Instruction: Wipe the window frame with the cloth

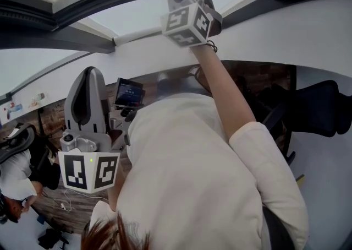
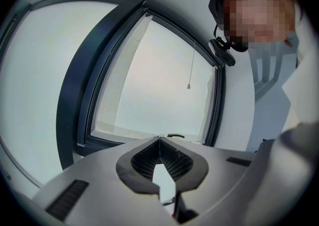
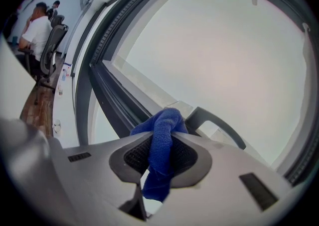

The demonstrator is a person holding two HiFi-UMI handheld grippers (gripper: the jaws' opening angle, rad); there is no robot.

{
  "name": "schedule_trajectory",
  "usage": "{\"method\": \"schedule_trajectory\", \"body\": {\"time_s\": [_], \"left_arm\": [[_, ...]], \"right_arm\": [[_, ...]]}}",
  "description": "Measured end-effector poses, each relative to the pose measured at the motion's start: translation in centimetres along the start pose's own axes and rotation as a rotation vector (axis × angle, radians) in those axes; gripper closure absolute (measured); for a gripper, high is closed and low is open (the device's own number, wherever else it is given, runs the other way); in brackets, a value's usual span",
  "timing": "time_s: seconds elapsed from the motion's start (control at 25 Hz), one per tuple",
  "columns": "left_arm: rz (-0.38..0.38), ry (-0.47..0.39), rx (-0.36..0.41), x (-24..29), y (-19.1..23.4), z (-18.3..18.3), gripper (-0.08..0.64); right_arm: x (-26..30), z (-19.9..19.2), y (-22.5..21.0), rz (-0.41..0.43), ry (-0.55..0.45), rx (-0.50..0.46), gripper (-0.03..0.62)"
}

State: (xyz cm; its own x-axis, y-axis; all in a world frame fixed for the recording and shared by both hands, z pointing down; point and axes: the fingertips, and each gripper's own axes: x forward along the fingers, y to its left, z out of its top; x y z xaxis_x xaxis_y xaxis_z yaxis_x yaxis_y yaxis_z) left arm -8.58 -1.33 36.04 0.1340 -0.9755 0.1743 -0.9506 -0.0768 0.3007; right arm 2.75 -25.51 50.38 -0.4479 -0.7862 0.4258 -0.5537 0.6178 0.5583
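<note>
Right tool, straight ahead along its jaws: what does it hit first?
The right tool is shut on a blue microfibre cloth, which leads and would press into the dark grey window frame just ahead, beside the grey lever handle. Whether it touches now is unclear.

You are holding two grippers, one left gripper [image 2: 159, 139] and one right gripper [image 3: 167, 121], and carrying one blue cloth [image 3: 162, 133]. You are facing one window frame [image 3: 107, 90] with one handle [image 3: 218, 122], and seeing two office chairs [image 1: 322, 108] [image 1: 15, 137] and one screen [image 1: 129, 93].
</note>
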Motion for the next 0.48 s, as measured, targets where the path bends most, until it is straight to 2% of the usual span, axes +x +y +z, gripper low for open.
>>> {"method": "schedule_trajectory", "body": {"time_s": [0.12, 0.2, 0.48], "left_arm": [[0.014, -0.004, 0.006, -0.5, 0.4, 0.2, 0.551], [0.022, -0.003, 0.008, -0.7, 0.6, 0.2, 0.551], [0.01, 0.004, 0.01, -0.1, 0.5, 0.0, 0.551]], "right_arm": [[-0.6, 0.4, -0.4, 0.077, -0.062, 0.134, 0.517], [-1.7, 1.1, -1.2, 0.097, -0.118, 0.208, 0.509], [-9.7, 4.0, -2.9, 0.122, -0.351, 0.312, 0.509]]}}
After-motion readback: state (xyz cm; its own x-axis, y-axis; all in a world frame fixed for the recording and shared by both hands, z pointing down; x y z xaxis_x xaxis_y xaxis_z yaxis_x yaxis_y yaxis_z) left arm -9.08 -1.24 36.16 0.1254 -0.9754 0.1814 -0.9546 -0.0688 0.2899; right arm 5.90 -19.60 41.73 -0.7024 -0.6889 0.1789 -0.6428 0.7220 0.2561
